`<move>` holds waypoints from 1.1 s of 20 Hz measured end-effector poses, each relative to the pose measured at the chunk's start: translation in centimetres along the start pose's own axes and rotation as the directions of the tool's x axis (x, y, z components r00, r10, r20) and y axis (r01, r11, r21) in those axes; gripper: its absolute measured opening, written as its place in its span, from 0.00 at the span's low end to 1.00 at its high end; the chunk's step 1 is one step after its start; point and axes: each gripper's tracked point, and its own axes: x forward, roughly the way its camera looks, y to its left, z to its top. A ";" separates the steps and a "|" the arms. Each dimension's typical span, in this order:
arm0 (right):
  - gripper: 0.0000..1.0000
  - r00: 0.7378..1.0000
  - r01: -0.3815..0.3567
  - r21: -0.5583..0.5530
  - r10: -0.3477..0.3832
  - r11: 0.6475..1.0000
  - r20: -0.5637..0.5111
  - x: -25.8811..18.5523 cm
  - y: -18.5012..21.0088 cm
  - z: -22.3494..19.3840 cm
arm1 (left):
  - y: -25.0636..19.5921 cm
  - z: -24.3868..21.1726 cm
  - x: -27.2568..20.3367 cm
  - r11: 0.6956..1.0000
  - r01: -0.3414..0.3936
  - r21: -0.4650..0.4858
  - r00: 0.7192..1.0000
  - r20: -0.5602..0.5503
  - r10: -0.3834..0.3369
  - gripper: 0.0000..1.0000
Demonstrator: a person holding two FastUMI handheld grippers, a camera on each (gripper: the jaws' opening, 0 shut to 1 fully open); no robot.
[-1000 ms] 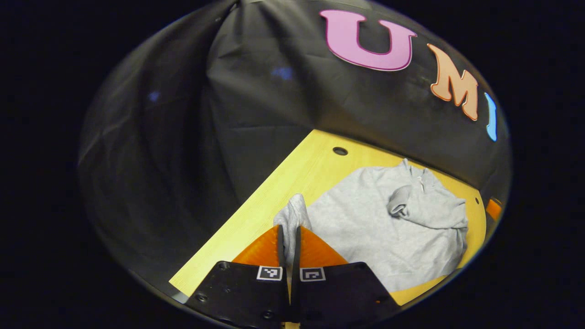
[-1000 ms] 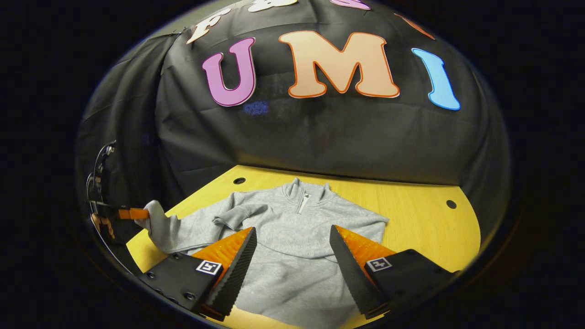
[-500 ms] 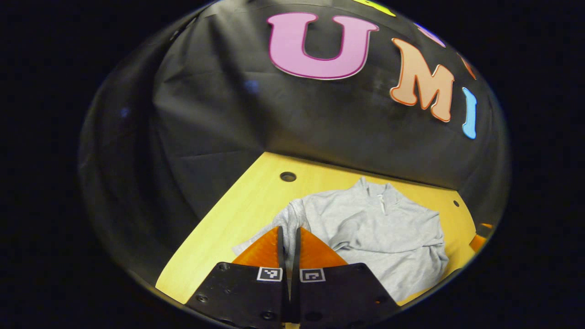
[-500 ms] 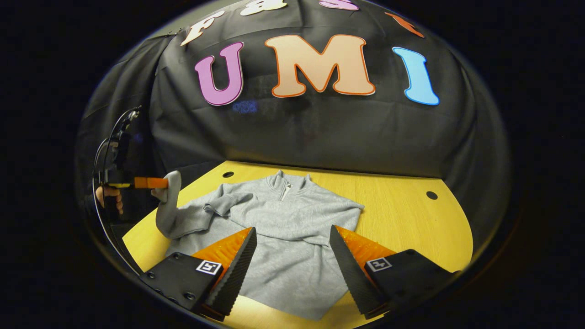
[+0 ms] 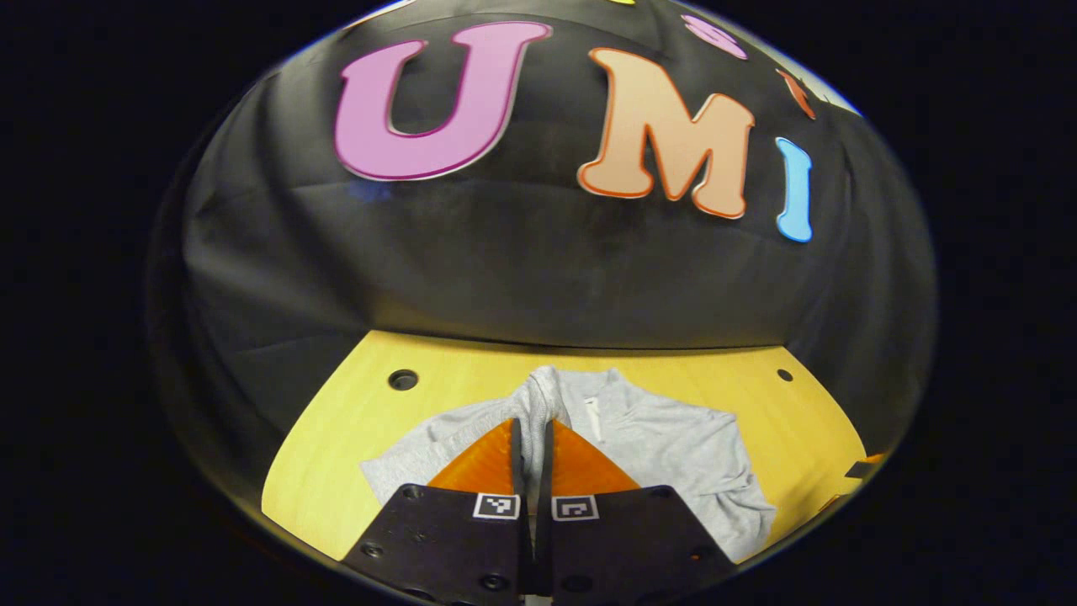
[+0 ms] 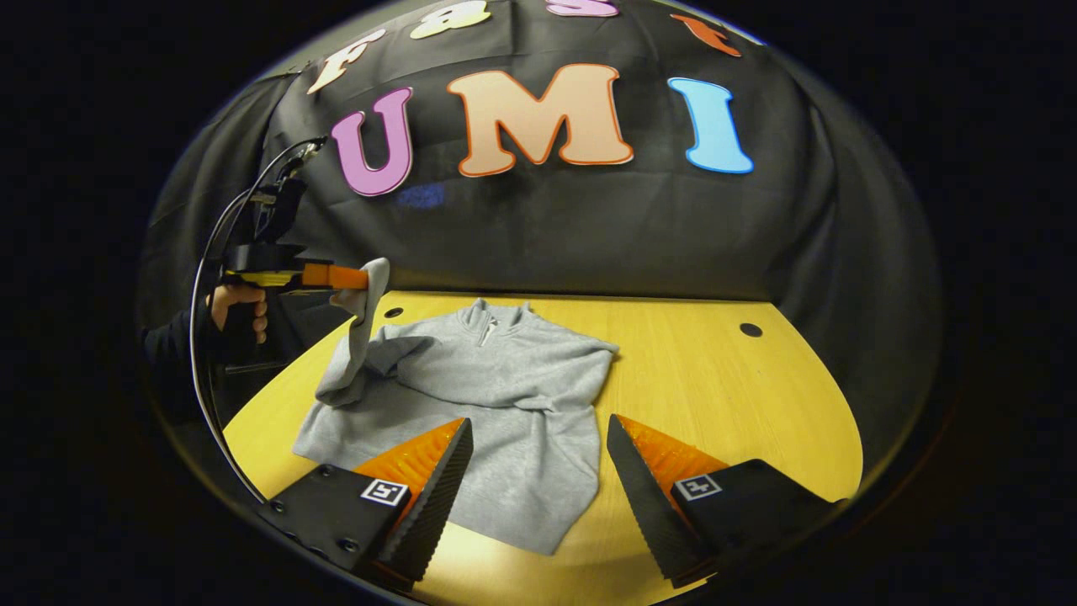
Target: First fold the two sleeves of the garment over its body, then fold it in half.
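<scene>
Above the table (image 6: 740, 396), left hand-held gripper (image 6: 363, 278) pinching grey garment's sleeve (image 6: 358, 337), right hand-held gripper (image 6: 538, 454) wide open, empty

Black cloth wall (image 6: 547, 227) hangs behind and to the sides, creased, with loose folds at the left. A faint bluish glint of light sits on the cloth at upper left. Yellow wood-grain surface (image 6: 715, 387) with a rounded outline meets the cloth at its far edge. Small dark round holes in the surface: one near the far left corner (image 5: 403, 380), one near the far right (image 6: 750, 330). Lighting is dim and even; the surface is the brightest area.
</scene>
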 end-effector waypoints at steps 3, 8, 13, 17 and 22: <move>0.99 0.999 0.040 0.025 -0.040 0.999 -0.001 -1.4 -2.4 -0.6 | -4.9 0.3 1.4 0.998 0.064 0.024 0.998 -0.016 -0.064 0.00; 0.96 0.996 0.090 0.060 -0.089 0.994 -0.019 -3.9 -5.7 -2.2 | -13.0 -0.9 3.9 0.985 0.162 0.068 0.986 -0.045 -0.159 0.00; 0.99 0.992 0.123 0.084 -0.121 0.989 -0.024 -5.5 -8.1 -3.1 | -18.5 -2.7 6.2 0.969 0.207 0.136 0.976 -0.094 -0.195 0.00; 0.99 0.990 0.139 0.097 -0.138 0.986 -0.018 -6.3 -9.2 -3.6 | -19.5 -4.8 8.0 0.970 0.173 0.168 0.981 -0.120 -0.154 0.00; 0.98 0.992 0.127 0.094 -0.125 0.987 -0.024 -6.2 -8.9 -4.2 | -20.6 -5.6 8.3 0.978 0.184 0.094 0.978 -0.117 -0.173 0.26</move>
